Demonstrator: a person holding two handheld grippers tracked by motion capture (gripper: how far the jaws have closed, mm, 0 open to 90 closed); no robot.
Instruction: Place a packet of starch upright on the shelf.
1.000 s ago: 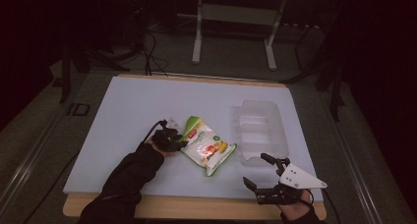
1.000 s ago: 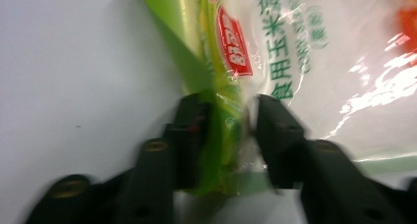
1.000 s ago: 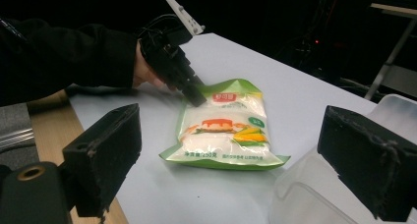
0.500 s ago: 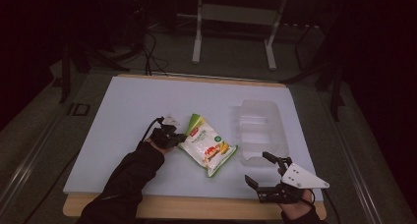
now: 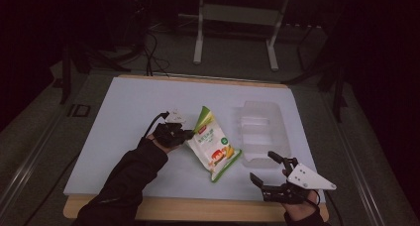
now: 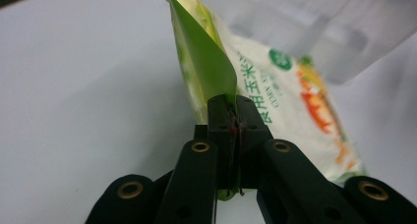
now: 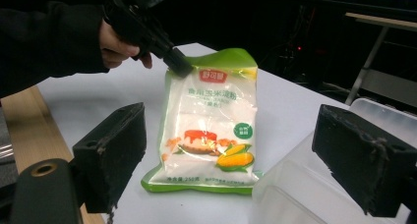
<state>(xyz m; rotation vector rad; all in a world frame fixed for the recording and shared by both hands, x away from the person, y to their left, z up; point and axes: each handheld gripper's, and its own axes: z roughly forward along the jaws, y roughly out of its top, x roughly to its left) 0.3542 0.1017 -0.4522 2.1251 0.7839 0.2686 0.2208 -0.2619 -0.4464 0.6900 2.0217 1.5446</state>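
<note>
While the left gripper [image 5: 184,135] pinches the top corner of the starch bag [image 5: 214,145] at frame centre, long axis slanting lower right, the right gripper [image 5: 271,169] waits open nearby.

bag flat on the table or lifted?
Partly lifted. The left tongs are shut on the bag's green top edge, which is raised; its bottom edge rests on the table.
</note>
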